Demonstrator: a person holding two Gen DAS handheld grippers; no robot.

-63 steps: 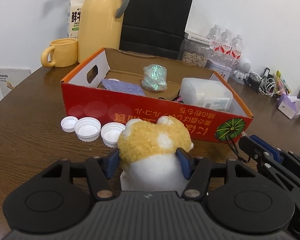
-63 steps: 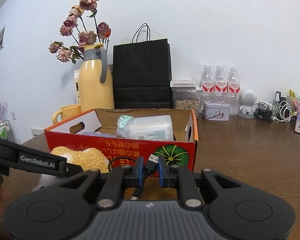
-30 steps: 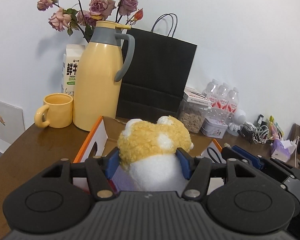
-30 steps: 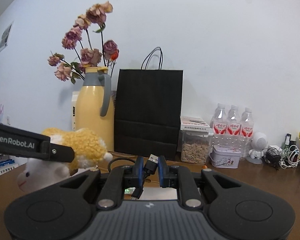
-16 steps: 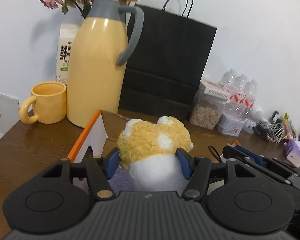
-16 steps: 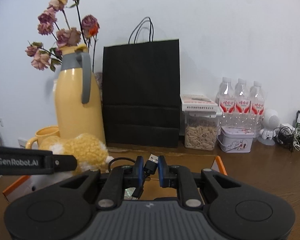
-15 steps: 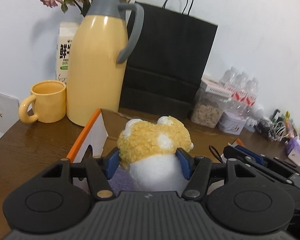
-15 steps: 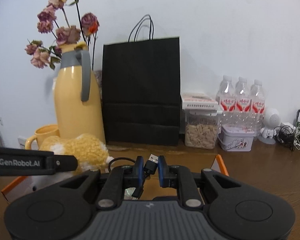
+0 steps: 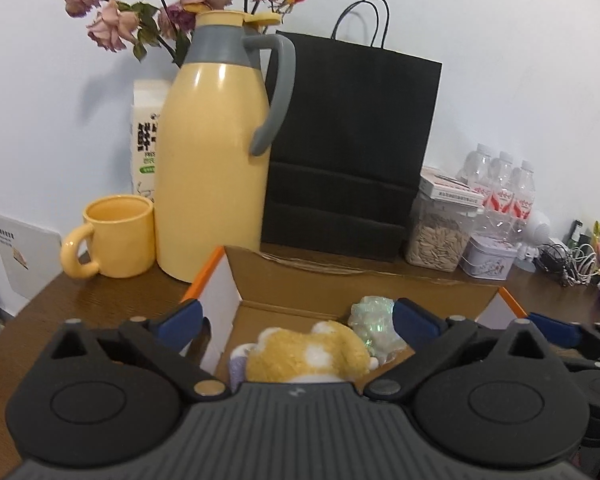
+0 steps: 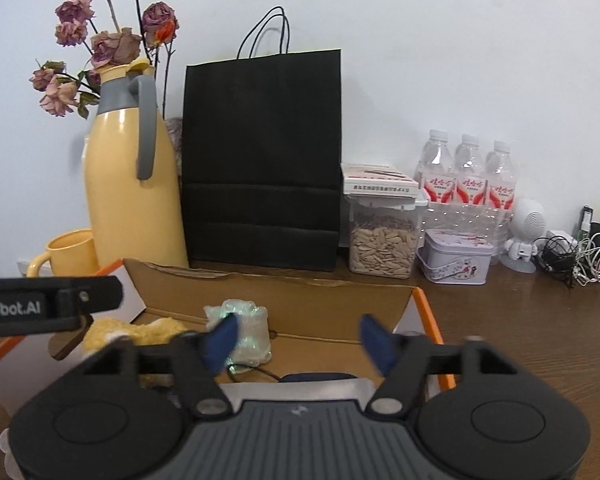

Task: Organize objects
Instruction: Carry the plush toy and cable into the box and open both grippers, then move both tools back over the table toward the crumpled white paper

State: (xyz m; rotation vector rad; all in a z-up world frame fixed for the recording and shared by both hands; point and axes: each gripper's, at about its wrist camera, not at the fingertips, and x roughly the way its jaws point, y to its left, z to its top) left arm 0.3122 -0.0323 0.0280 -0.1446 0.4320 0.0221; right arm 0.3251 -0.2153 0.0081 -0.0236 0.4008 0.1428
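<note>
While both grippers hang over the cardboard box [image 9: 364, 286], their jaws have just been opening and now stand wide with nothing pressed between the pads. The left gripper [image 9: 296, 314] spans the yellow-and-white plush toy [image 9: 306, 354], which lies free on the box floor below its blue fingertips [image 9: 180, 318], just beside an iridescent crinkled wrapper ball [image 9: 374, 320]. The right gripper [image 10: 300, 336] is likewise spread and holds nothing; a thin black cable [image 10: 252, 372] lies in the box beneath it, next to the same wrapper ball [image 10: 240, 330], though its plug end is hidden behind the gripper body. The plush looks light, soft and compressible, so it should forgive a firm squeeze across its body and will not slip readily. The cable is limp and thin; its rigid plug is probably the surest place to pinch. Beyond the box stand a yellow thermos jug [image 9: 216, 152], a yellow mug [image 9: 116, 236], a black paper bag [image 10: 262, 160] and water bottles [image 10: 466, 168] on the wooden table [image 10: 540, 320].
</note>
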